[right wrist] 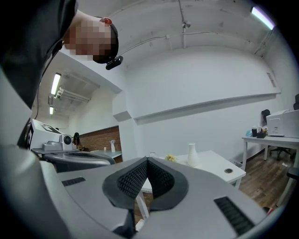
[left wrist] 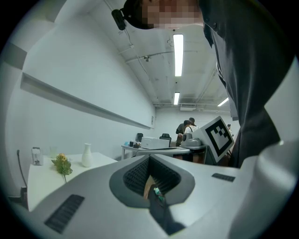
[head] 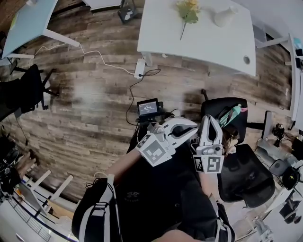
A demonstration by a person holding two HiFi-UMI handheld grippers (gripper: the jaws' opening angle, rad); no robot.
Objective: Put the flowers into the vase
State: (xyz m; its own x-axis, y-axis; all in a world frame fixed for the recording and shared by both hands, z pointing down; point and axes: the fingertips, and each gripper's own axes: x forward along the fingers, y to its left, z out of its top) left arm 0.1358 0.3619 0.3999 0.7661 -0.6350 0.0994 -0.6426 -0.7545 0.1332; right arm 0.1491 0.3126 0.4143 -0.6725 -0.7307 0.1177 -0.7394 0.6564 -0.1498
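1. The left gripper (left wrist: 149, 158) has its jaws drawn together; the dark ribbed pads meet at the tips and hold nothing.
2. The right gripper (right wrist: 146, 159) is likewise closed, pad against pad, and empty.
3. In the head view both grippers are held close in front of the person's dark-clothed body, just beside each other, over the wooden plank floor (head: 85, 99); both are well apart from the table.
4. The small bunch of yellow flowers with green leaves and a thin stem (head: 188, 12) lies flat on the white rectangular table (head: 199, 45), at its far side; the stem end points towards the person.
5. The white narrow-necked vase (head: 224, 17) stands upright on the same table, near the flowers and to their right in the head view; the two do not touch; no flower is in the vase.
6. A black office chair (head: 222, 109) stands just beyond the right gripper; a small black device with a lit screen (head: 147, 107) sits on the floor ahead of the person; a white power strip (head: 139, 68) with trailing cable lies by the table leg.
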